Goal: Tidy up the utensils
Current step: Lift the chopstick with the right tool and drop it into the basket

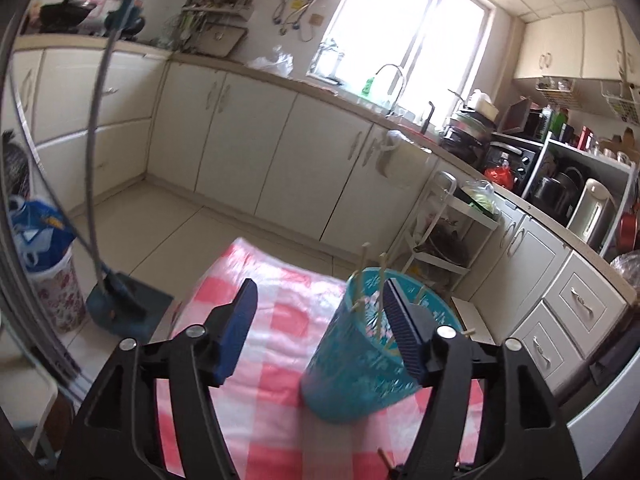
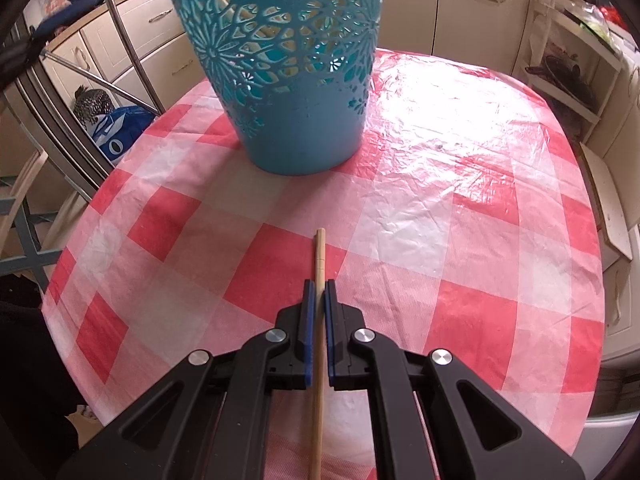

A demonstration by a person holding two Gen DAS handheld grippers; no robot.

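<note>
On the left wrist view, my left gripper [image 1: 320,312] stands open, nothing between its fingers, beside the basket [image 1: 360,344] of, probably, chopsticks. Right view: right gripper [image 2: 318,300] pinches one chopstick [image 2: 319,256] over the tablecloth [image 2: 440,200]; I'd lift, tilt upright, drop it in.

My right tool [image 2: 319,292] is black with blue pads, and between them I see a pale, wood-coloured chopstick [image 2: 319,264]. The surface [image 2: 460,240] under it wears a glossy cloth checked in red, pink and white. The basket [image 2: 280,80] is teal, its wall pierced with a cut-out flower pattern. My left tool [image 1: 320,312] is black too, with dark blue ribbed pads. Past it I see cream cabinets [image 1: 248,136], a pale tiled floor [image 1: 180,224] and a floral-printed bin [image 1: 60,292].
</note>
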